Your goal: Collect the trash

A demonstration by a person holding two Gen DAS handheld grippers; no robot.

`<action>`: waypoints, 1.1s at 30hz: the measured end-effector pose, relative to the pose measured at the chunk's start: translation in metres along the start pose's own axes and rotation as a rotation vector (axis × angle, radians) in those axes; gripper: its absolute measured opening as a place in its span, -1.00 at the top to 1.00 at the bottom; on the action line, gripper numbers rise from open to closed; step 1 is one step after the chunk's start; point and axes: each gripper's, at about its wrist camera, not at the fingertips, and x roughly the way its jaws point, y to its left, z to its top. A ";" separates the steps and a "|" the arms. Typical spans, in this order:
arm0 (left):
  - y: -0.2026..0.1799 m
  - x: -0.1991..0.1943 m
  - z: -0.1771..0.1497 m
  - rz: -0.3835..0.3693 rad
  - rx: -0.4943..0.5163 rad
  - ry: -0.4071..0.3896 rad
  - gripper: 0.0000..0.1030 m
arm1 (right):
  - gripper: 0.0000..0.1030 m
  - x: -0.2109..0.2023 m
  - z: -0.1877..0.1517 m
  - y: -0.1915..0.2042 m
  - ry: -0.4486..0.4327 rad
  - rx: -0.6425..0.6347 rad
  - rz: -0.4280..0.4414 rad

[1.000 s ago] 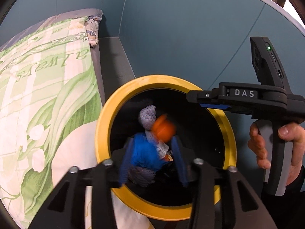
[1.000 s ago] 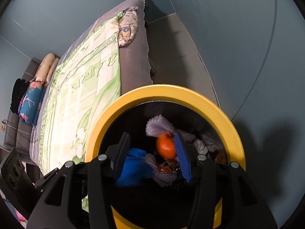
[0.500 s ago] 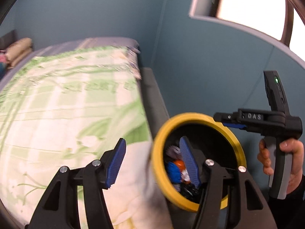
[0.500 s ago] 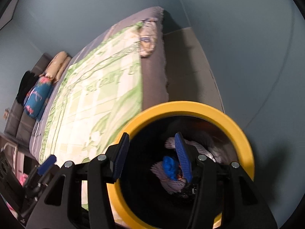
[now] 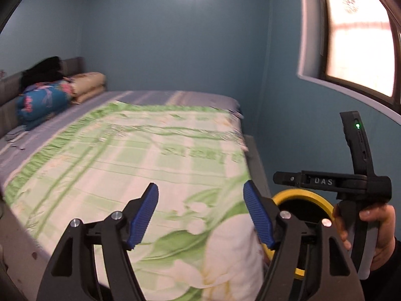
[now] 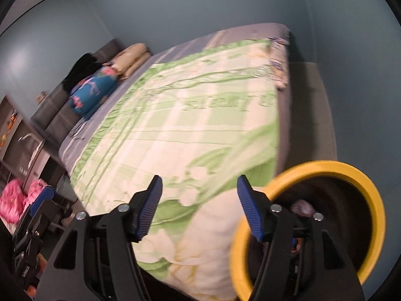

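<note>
A black bin with a yellow rim (image 6: 351, 173) stands on the floor beside the bed's corner, with crumpled trash (image 6: 303, 207) inside; in the left wrist view the bin rim (image 5: 300, 193) shows low at the right. My left gripper (image 5: 200, 215) hangs over the green and white bedspread (image 5: 155, 165), its jaws opening, nothing between them. My right gripper (image 6: 198, 207) is over the same bedspread (image 6: 200, 125) just left of the bin, jaws opening and empty. The left wrist view also shows the right gripper's body (image 5: 330, 181) in a hand (image 5: 376, 230) above the bin.
The bed fills the room's middle, with folded quilts (image 5: 42, 100) and pillows (image 5: 87, 87) at its head. A window (image 5: 358, 37) is set in the blue wall at right. Grey floor (image 6: 310, 105) runs between bed and wall. Shelves (image 6: 17, 145) and pink cloth (image 6: 15, 200) lie at left.
Both grippers let go of the trash into the bin, rose and swung left from above the bin to over the bed, with their jaws wider apart.
</note>
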 end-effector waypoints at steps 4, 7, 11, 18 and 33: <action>0.023 -0.028 -0.001 0.083 -0.036 -0.053 -0.48 | -0.38 0.000 0.001 0.035 -0.035 -0.060 0.024; 0.038 -0.045 -0.003 0.129 -0.072 -0.077 -0.57 | -0.48 -0.002 -0.001 0.058 -0.068 -0.095 0.036; 0.054 -0.066 -0.007 0.187 -0.111 -0.111 -0.66 | -0.63 -0.007 -0.006 0.084 -0.108 -0.151 0.028; 0.067 -0.102 -0.017 0.269 -0.147 -0.201 -0.84 | -0.84 -0.021 -0.026 0.121 -0.222 -0.247 -0.030; 0.079 -0.123 -0.041 0.308 -0.244 -0.232 -0.84 | -0.84 -0.033 -0.056 0.138 -0.306 -0.288 -0.090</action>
